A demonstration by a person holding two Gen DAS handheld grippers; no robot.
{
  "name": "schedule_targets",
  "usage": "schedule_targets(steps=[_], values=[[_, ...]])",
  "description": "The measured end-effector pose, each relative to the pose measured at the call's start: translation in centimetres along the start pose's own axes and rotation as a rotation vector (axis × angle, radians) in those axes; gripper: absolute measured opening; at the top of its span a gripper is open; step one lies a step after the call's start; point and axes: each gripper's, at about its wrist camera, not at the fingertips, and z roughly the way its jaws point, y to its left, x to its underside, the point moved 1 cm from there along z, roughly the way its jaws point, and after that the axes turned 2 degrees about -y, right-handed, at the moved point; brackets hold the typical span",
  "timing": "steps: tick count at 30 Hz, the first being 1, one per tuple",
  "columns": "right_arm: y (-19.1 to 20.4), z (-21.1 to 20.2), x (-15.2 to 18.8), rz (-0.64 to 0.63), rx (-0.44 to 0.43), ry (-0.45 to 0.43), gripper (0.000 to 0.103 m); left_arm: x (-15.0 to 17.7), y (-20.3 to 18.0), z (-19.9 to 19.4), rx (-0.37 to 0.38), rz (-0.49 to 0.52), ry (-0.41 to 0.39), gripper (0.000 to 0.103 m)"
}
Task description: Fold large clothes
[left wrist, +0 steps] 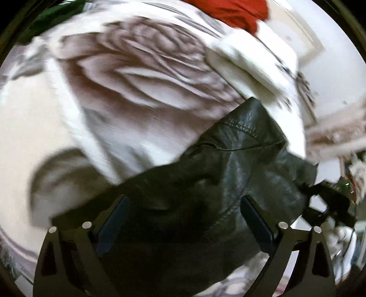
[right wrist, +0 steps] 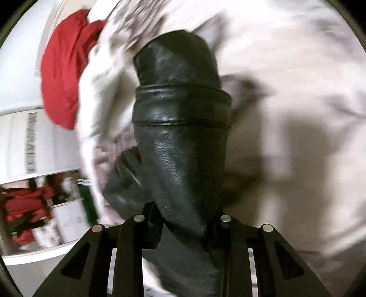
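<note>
A black leather jacket [left wrist: 231, 169] lies across my left gripper [left wrist: 185, 212], whose fingers stand wide apart with the leather between and over them. In the right wrist view a sleeve of the black leather jacket [right wrist: 180, 141] with a stitched cuff runs forward out of my right gripper [right wrist: 187, 226], which is closed tight on it. The jacket hangs over a white bedsheet with a grey flower print [left wrist: 137, 75]. Both views are motion-blurred.
A red garment [left wrist: 238, 11] lies at the far end of the bed, also in the right wrist view [right wrist: 64, 75]. A white pillow or folded cloth [left wrist: 249, 61] sits beside it. White furniture and a shelf with red items [right wrist: 29, 201] stand left of the bed.
</note>
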Motion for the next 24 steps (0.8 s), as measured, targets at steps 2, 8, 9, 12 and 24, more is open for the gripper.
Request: schedule_targets(steps=[2,8,9,12,24], values=[[-3.5,-0.3,0.3,-0.006,0.008,0.049,0.033,1.3,-1.9,1.8,0.023,0.029,0.041,0.032],[-10.9,3.1,-0.1,0.042,-0.128,0.175,0.057,2.6,-2.9,8.3,-0.028,0.078,0.146,0.006],[-11.2,3.8,-0.2,0.036,-0.160,0.185,0.062,2.2,-2.2,9.1,-0.011,0.054,0.163,0.007],[-11.1,6.5,-0.7,0.018,-0.233,0.211,0.065,1.4,-1.1,9.8,0.038,0.017,0.188,0.006],[-2.9,6.8,-0.3,-0.194,-0.310,0.117,0.024,1.4,-0.8,10.7,0.067,0.002,0.198,0.006]])
